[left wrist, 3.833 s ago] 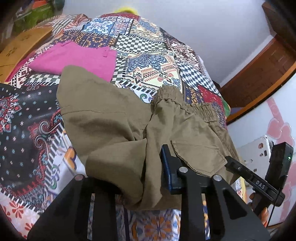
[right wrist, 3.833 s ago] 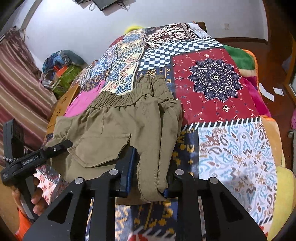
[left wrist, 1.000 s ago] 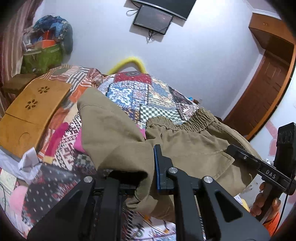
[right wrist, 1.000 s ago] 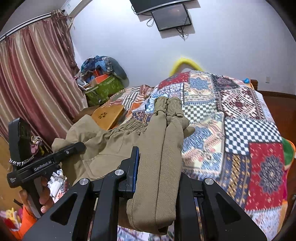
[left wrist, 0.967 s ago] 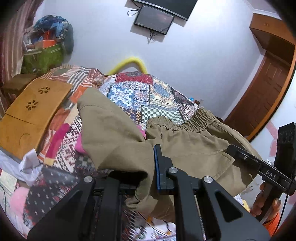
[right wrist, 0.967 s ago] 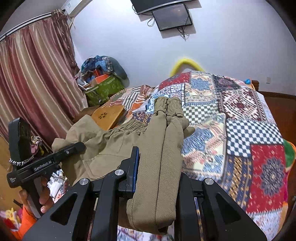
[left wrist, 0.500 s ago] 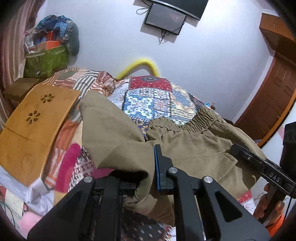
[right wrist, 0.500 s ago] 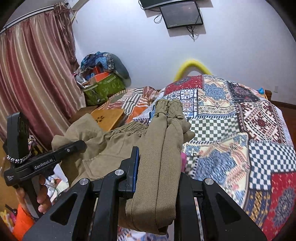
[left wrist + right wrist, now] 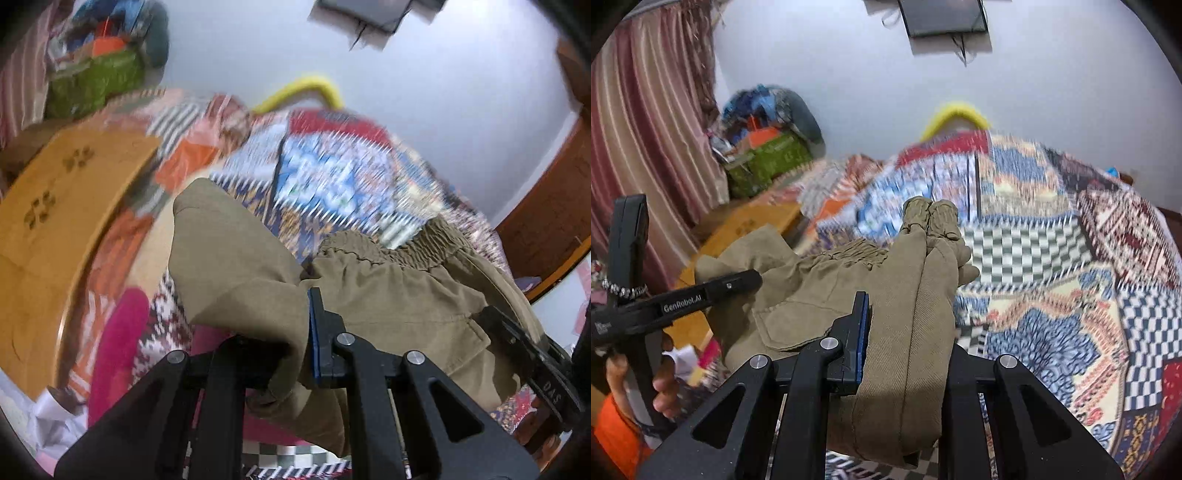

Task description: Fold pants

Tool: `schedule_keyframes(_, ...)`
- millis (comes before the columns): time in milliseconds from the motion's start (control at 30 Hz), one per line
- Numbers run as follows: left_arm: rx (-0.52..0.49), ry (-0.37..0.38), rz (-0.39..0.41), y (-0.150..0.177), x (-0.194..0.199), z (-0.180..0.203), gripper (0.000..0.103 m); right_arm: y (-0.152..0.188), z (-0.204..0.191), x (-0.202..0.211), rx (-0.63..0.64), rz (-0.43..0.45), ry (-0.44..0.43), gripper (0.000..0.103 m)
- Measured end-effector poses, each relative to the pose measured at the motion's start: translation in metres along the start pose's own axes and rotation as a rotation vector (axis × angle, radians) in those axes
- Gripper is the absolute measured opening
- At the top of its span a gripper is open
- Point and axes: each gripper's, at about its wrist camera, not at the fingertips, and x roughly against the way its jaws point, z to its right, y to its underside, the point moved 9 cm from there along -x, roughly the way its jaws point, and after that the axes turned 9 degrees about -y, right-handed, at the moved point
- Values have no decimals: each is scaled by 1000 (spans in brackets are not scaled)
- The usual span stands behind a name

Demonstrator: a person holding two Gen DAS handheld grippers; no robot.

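Ahead of the right tool [image 9: 905, 332], the patchwork bed [image 9: 1071, 295] lies open to the right of the khaki pants [image 9: 916, 295], with bare quilt running back toward the white wall [image 9: 1034, 92]. On the left side the way is crowded: a wooden board [image 9: 55, 229] lies at the bed's edge, a pink garment [image 9: 114, 339] lies just below the left tool [image 9: 291, 354], and a green bag [image 9: 764, 162] with piled clutter stands by the curtain [image 9: 639, 129].
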Motion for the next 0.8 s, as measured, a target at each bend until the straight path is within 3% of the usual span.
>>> schedule_keyframes(167, -77, -74, -14, 19, -15, -8, 13, 32, 13, -23, 2, -107, 26, 14)
schedule_keyframes(367, -91, -91, -84, 42, -27, -23, 27, 56, 16, -23, -40, -190, 5, 14)
schedule_keyframes(433, -77, -95, -94, 46, -26, -27, 35, 65, 13, -24, -23, -224, 7, 19)
schedule_keyframes(500, -64, -101, -101, 50, -25, -34, 50, 73, 14, -26, -12, -257, 16, 21)
schedule_keyframes(567, -58, -107, -110, 54, -19, -42, 59, 79, 15, -24, 0, -285, 23, 28)
schedule_keyframes(633, -46, -102, -117, 56, -11, -48, 64, 82, 18, -19, -13, -313, 16, 43)
schedule_keyframes(800, -38, -95, -108, 58, 17, -61, 66, 79, 23, 6, -11, -293, 30, 46)
